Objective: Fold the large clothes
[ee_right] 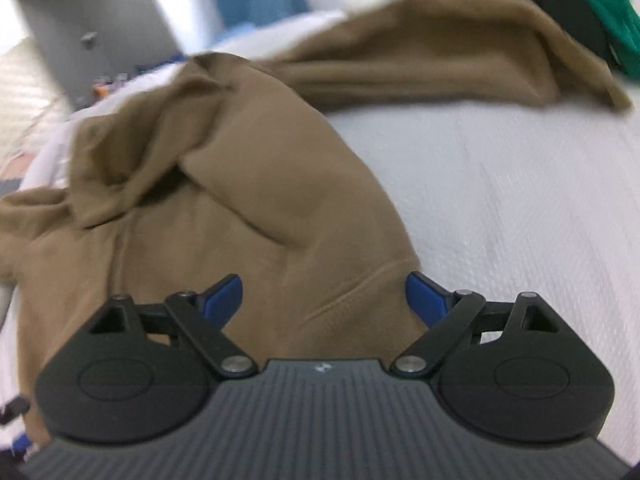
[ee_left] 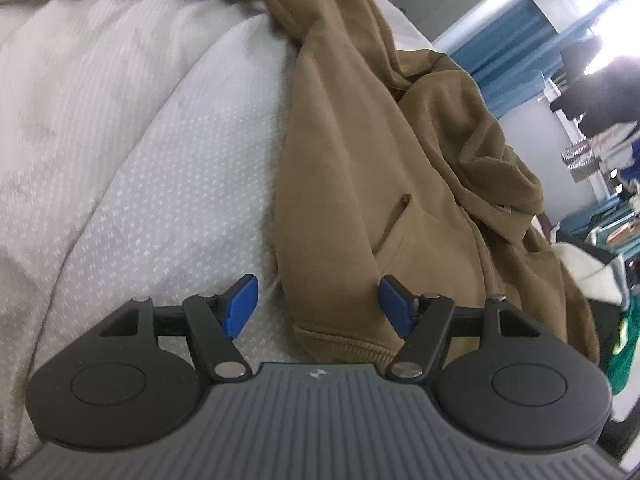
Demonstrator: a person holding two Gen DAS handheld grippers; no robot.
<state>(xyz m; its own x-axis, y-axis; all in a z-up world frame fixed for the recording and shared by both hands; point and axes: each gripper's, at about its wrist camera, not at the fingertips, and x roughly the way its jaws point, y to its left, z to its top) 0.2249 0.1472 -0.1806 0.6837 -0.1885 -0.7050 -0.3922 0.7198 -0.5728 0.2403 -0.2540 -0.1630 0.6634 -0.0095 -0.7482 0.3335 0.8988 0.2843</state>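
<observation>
A large tan hooded sweatshirt (ee_left: 384, 184) lies crumpled on a white bed. In the left wrist view its ribbed hem corner (ee_left: 344, 346) and a slit pocket (ee_left: 394, 220) lie just ahead of my left gripper (ee_left: 318, 306), which is open with the hem corner between its blue pads. In the right wrist view the sweatshirt (ee_right: 240, 200) spreads ahead with a sleeve (ee_right: 440, 60) stretched to the far right. My right gripper (ee_right: 324, 300) is open, wide over a seamed edge of the cloth, holding nothing.
The white textured mattress cover (ee_left: 168, 184) fills the left of the left wrist view and the right of the right wrist view (ee_right: 520, 220). A green garment (ee_right: 592, 4) lies at the far right. Blue bins and clutter (ee_left: 600, 208) stand beyond the bed.
</observation>
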